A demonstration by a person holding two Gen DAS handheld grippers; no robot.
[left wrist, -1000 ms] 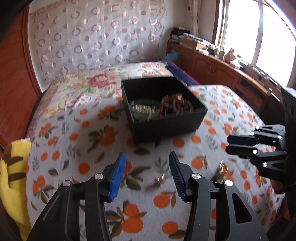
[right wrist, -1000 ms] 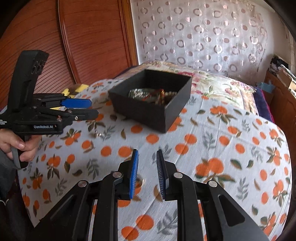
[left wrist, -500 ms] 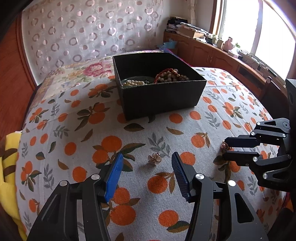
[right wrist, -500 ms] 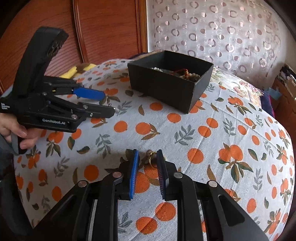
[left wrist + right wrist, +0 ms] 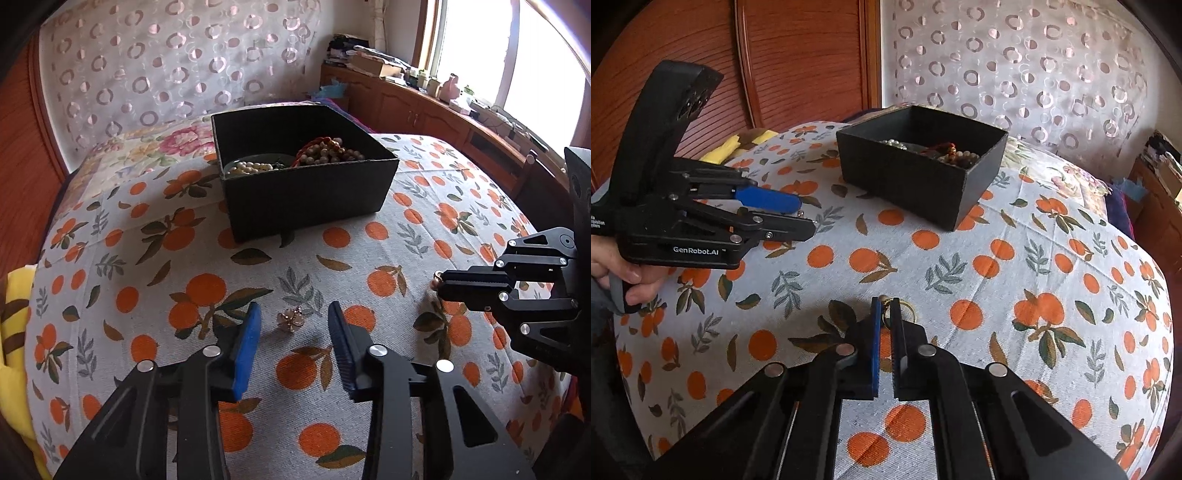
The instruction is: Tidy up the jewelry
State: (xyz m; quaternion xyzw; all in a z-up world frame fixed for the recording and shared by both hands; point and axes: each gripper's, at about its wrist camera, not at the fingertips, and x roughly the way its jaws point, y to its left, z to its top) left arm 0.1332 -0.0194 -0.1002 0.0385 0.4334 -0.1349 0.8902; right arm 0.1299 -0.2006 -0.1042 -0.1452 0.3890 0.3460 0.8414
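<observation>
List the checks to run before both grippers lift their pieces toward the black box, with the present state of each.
1. Right gripper shut on the gold ring earring: ok.
2. Whether that grip will hold in a lift: cannot tell.
3. Flower earring between the fingers of the left gripper: ok.
4. Left jaws gripping it: not ok, closing, pads not touching.
5. Black box open on top, with room beside the beads: ok.
6. Cloth between grippers and box free of obstacles: ok.

The left gripper (image 5: pixel 291 325) is closing its fingers; the right gripper (image 5: pixel 885 306) is clamped tight.
</observation>
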